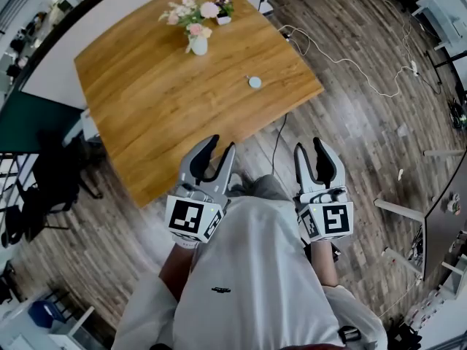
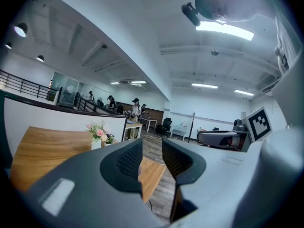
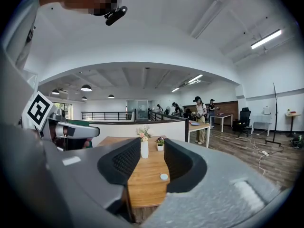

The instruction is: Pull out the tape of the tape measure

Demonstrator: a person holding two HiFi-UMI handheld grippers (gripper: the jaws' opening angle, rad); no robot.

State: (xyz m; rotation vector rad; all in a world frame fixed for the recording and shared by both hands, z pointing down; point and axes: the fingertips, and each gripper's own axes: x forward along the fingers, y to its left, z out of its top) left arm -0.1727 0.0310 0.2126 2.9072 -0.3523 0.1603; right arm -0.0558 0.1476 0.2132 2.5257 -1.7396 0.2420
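head view: steeply down, above the table [image 1: 146, 108]
left gripper view: level, off the table's near corner
right gripper view: level, facing the table's near edge
shared: table, vase [image 3: 144, 148]

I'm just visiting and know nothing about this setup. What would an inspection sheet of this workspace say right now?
Surface: wooden table, mostly bare.
Job's things: small round tape measure, apparently, near the table's right edge, untouched.
Clutter: flower vase and small flowerpot at the far end.
Grippers: left gripper and right gripper both open, empty, short of the table.
Cables: white cable on the floor; black cable by the table's near edge.
Surroundings: open office; people at distant desks.
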